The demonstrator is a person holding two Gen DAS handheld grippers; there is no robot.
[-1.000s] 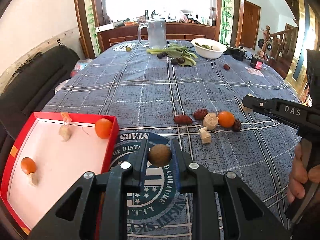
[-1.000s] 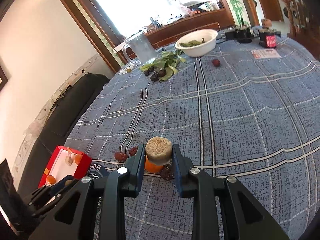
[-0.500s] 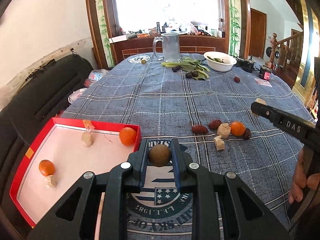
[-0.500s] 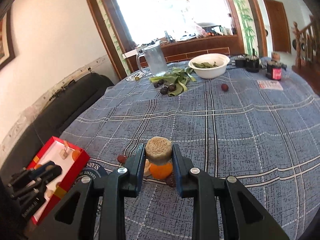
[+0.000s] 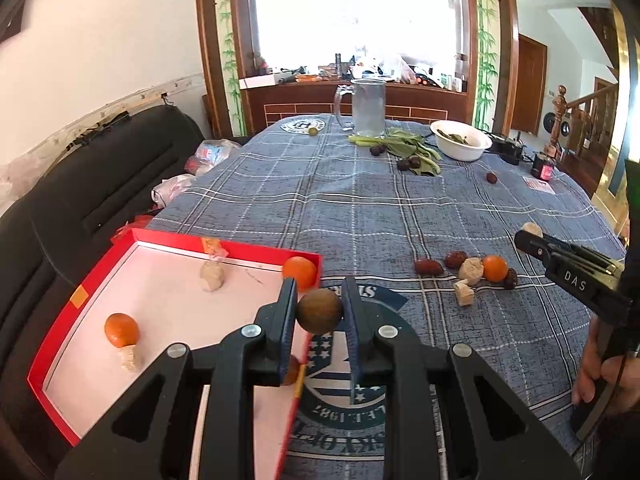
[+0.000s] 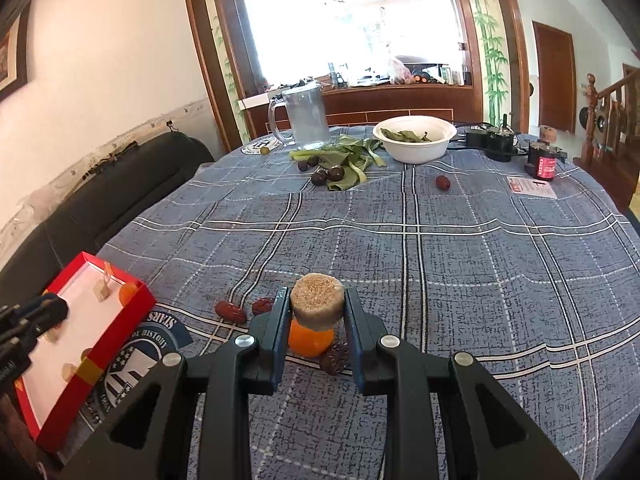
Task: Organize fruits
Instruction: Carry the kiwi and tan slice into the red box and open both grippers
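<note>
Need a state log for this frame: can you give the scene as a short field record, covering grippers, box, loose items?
left gripper: shut on brown ball, above the box's right edge
right gripper: shut on tan puck, over the orange
red box: open, holds oranges and pale chunks
loose on cloth: red dates, orange, pale chunks
far end: mug, white bowl, greens

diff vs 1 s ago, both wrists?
The left gripper, shut on the brown round fruit, has swung over the near corner of the red box. The right gripper stays shut on the beige round piece and has rolled level over the loose orange. Nothing was released; table items unchanged.
</note>
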